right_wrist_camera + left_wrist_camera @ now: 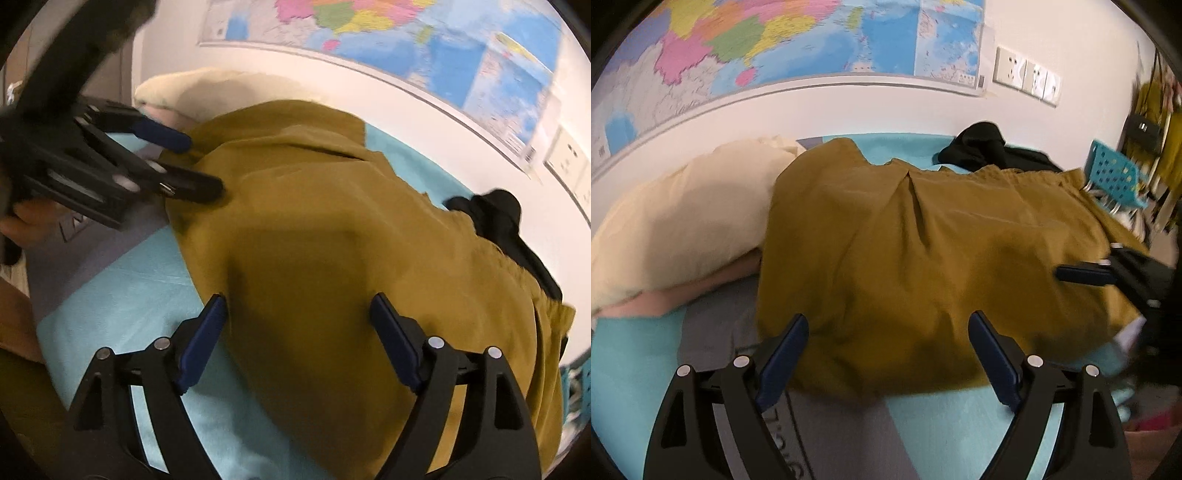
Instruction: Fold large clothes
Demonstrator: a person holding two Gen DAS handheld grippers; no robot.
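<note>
A mustard-coloured garment (923, 251) is spread across the middle of a turquoise bed sheet (960, 417), its near edge lying just under both tools. The left gripper (888, 354) is held with its jaws spread wide over that near edge, nothing pinched between them. The right gripper (297, 336) is likewise seen spread, above the cloth. A cream pillow (683, 218) lies to the left, a black garment (990, 147) at the far right; whether it touches the mustard cloth cannot be told. A map (775, 44) is hung on the far wall.
</note>
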